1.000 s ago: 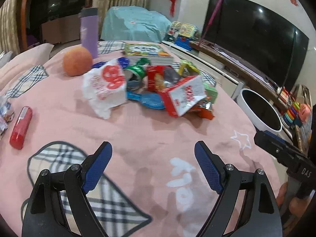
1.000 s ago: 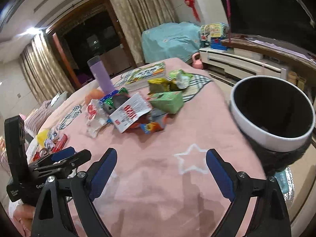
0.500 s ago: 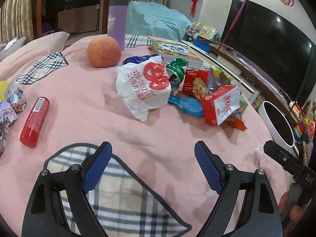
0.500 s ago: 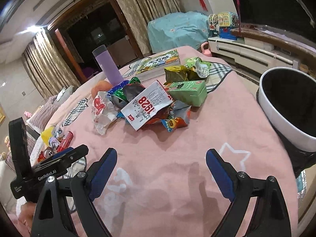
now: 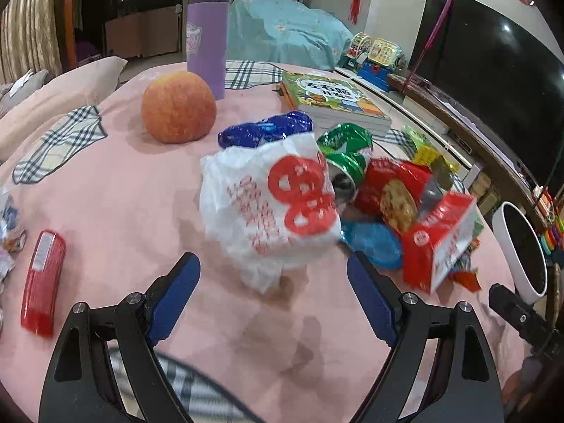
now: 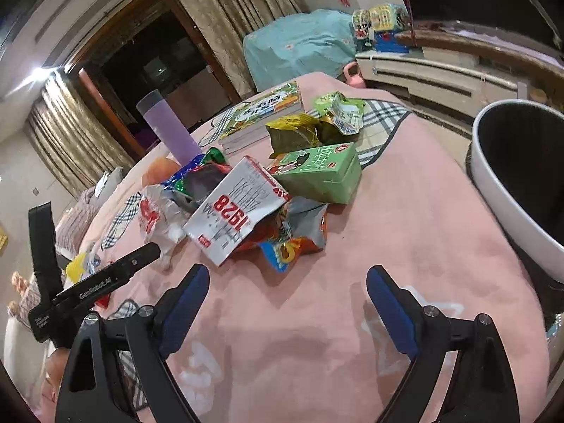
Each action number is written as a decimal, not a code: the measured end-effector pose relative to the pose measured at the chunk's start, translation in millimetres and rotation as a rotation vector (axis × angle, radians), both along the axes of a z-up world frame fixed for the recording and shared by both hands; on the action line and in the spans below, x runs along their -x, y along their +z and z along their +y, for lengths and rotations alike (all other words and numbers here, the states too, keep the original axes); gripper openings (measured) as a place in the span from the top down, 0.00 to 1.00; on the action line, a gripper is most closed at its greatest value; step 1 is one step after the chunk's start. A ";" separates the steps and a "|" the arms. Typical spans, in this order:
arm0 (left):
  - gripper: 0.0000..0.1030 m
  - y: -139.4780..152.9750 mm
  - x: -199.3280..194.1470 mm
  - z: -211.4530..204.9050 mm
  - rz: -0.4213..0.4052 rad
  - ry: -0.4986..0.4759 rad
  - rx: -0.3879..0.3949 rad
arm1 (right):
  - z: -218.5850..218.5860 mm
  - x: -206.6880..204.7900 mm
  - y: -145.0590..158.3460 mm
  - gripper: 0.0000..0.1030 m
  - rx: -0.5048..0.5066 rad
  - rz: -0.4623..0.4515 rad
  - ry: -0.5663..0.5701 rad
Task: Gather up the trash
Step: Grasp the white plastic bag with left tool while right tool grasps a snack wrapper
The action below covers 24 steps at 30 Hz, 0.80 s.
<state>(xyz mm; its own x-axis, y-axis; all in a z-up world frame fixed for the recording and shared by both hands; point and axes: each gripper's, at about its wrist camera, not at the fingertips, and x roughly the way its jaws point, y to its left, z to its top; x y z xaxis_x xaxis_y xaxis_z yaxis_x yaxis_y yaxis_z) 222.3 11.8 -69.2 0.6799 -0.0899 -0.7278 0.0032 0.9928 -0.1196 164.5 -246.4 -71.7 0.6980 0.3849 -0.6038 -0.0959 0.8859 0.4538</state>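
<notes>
Nothing binned yet: white bin (image 6: 493, 190) at three o'clock, inside dark (contents unclear); wrapper heap (image 6: 253, 204) untouched at twelve; both hand-held grippers (image 5: 273, 292) (image 6: 287, 303) gaping, empty.

Warm indoor light; a ceiling lamp (image 6: 38, 72) glares upper left, motion blur smears nearby items, fisheye edges bend darkly.

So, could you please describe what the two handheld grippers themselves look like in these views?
Both look alike. The left gripper and right gripper each have two black triangular arms with cut-out openings and silver screw heads, ending in blue textured pads. Seen from the right wrist, the left unit's black body carries white lettering, seemingly "GenRobot.AI". No cables or sleeves are visible.
</notes>
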 end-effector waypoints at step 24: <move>0.46 9.8 61.9 -13.7 -0.045 -0.110 0.031 | -16.7 6.4 1.9 0.93 -0.020 -0.005 0.011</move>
<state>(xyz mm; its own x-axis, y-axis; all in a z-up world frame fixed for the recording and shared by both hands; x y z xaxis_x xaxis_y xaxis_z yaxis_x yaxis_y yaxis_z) 160.4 -1.9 -59.4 0.6963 -0.1881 -0.6926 0.1182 0.9819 -0.1478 158.2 -263.1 -69.8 0.6970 0.4044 -0.5922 -0.1080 0.8756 0.4708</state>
